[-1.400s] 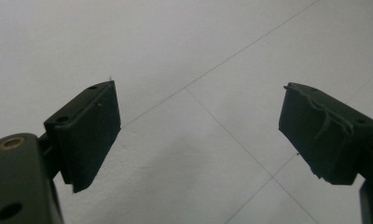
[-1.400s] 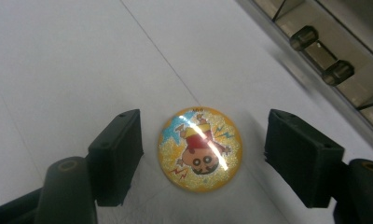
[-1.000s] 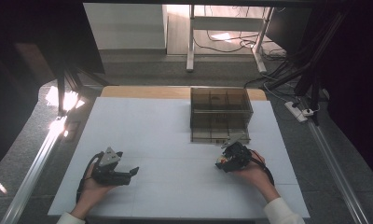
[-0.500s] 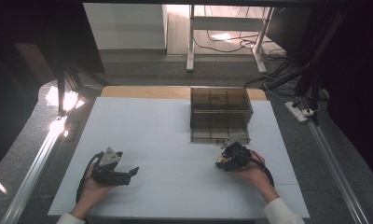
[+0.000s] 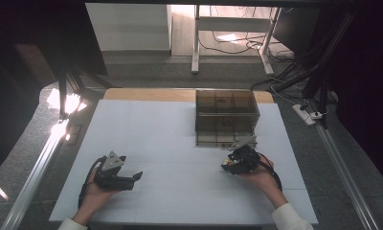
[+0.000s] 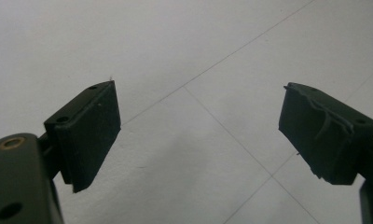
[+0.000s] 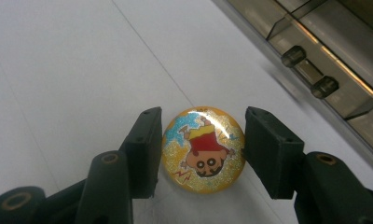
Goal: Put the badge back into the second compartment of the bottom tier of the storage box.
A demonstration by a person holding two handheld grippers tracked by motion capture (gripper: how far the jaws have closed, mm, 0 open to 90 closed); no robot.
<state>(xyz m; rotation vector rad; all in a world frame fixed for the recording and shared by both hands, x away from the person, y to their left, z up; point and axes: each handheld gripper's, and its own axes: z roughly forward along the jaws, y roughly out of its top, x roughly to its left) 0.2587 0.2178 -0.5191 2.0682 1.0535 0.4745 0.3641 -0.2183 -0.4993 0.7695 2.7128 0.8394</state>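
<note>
Where fingers (image 7: 142,149) flank it, badge (image 7: 203,149)

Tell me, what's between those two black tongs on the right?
A round cartoon badge sits clamped between the right tongs, as the right gripper view shows.

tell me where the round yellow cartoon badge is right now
In the right gripper view, the round yellow cartoon badge sits between the right gripper jaws, just before the smoky transparent drawer box.

**A dim room around a white table**

A white table top (image 5: 170,143) with a wooden far edge (image 5: 146,94) stands on grey speckled floor (image 5: 146,72). Beyond it stand a pale table frame (image 5: 195,43) and tangled cables (image 5: 285,72). Bright light glints at left (image 5: 65,103).
</note>
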